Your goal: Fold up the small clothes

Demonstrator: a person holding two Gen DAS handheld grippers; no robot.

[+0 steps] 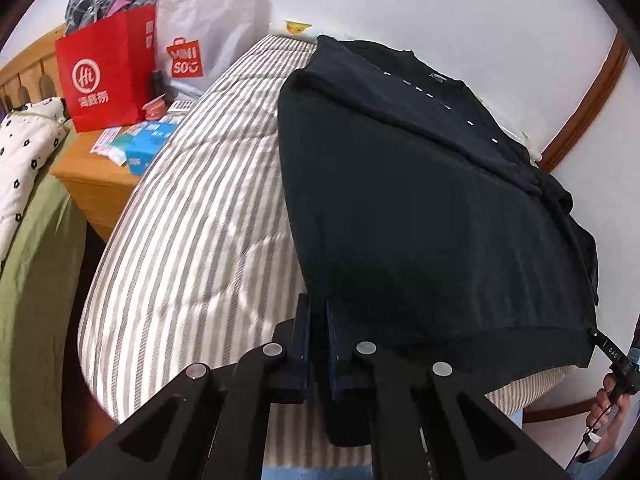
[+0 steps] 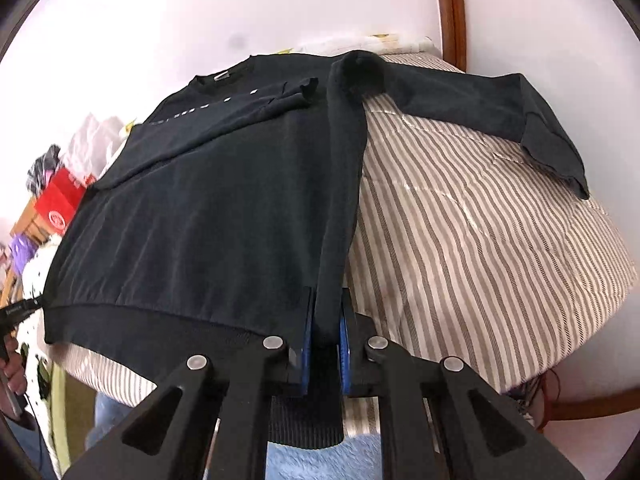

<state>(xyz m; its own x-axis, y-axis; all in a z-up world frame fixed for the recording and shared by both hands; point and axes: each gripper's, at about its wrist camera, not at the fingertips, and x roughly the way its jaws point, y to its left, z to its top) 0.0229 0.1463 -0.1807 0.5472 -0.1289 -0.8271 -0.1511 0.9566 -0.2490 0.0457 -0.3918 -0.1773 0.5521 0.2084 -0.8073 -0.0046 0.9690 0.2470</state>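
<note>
Black sweatshirt [image 2: 224, 208] lies spread on a striped mattress [image 2: 460, 248] against a white wall [image 2: 240, 8]. Left gripper [image 1: 318, 320] pinches one corner of its ribbed hem, right gripper [image 2: 326, 316] the other. One sleeve is folded across the chest, the other trails over bare mattress at the right.

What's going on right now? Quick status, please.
Left gripper and right gripper both clamped on the black sweatshirt's hem. One sleeve unfolded on the striped bed. Nothing blocking.
</note>
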